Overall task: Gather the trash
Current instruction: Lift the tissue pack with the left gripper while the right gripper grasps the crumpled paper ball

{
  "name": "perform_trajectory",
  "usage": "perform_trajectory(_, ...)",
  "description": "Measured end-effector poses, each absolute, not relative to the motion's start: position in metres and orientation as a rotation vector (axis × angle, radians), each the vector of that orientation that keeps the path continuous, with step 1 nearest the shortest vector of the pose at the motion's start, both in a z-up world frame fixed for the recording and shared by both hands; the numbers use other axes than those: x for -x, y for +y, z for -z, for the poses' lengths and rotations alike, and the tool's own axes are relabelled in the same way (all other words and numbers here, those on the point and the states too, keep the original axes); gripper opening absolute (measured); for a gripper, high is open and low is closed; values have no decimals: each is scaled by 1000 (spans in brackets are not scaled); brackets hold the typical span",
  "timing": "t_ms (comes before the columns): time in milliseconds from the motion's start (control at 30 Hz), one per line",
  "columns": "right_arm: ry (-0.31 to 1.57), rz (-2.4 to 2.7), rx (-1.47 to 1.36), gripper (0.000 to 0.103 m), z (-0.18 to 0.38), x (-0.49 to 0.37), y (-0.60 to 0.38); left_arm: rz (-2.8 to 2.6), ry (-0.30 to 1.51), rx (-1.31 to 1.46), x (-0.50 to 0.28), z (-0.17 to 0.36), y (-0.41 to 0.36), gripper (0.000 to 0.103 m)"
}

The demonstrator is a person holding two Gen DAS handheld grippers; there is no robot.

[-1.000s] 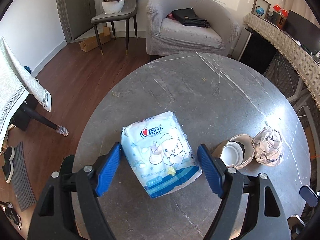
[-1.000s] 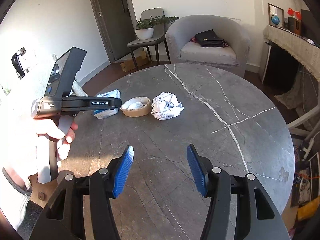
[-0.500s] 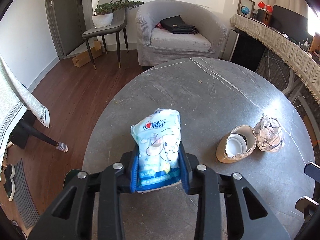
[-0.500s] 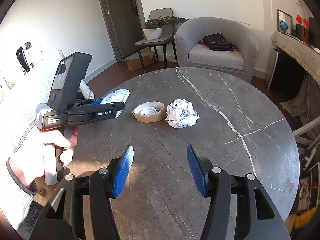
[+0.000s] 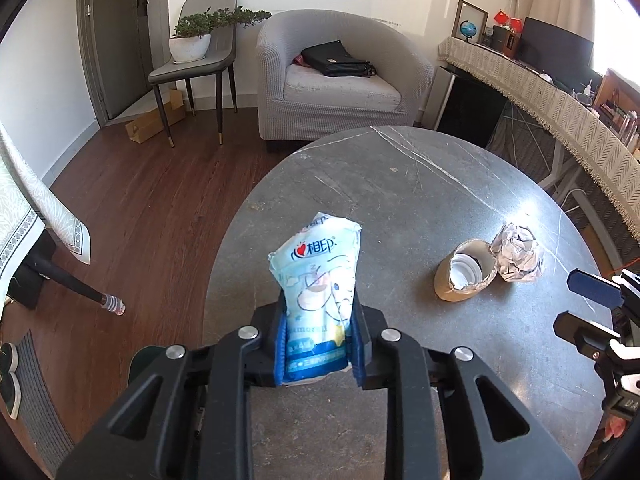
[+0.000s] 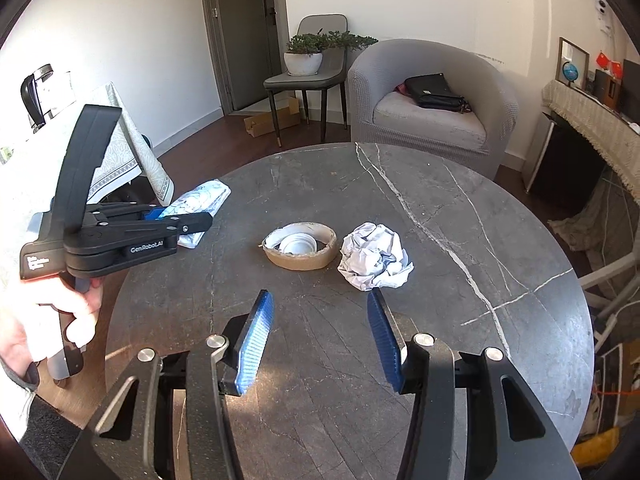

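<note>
Lifted off the round grey marble table [image 5: 420,208], the blue-and-white tissue pack [image 5: 318,280] sat clamped in the left gripper [image 5: 318,350]; the right gripper [image 6: 320,344] gaped empty near the brown paper bowl [image 6: 300,246] and crumpled white paper ball [image 6: 376,256].

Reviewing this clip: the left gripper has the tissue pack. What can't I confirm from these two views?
- Where the trash goes: no bin shows in either view.
- Lower end of the tissue pack: left wrist view, hidden between the left gripper pads.
- What the white thing inside the brown paper ring is: too small in both views.
- Right gripper: open and empty; in the left wrist view the frame edge cuts it off.
</note>
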State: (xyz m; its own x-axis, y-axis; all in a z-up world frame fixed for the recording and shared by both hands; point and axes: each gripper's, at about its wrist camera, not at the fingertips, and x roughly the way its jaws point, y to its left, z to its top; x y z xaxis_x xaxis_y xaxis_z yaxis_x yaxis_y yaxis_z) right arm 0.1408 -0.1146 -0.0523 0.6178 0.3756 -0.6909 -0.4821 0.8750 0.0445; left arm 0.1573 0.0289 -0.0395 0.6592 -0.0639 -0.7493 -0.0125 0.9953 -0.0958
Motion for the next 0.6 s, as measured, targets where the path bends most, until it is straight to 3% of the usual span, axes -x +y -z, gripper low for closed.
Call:
perform_trajectory(200,764,-398,129,50,58,-165,-119,44,816,98,-141,23,43,26)
perform_trajectory(400,788,-336,99,61,75,-188,-116,54,799,119,-129,14,66,26)
perform_trajectory(600,840,-308,70,58,93,-202,-112,64,789,147,-119,10,89,27)
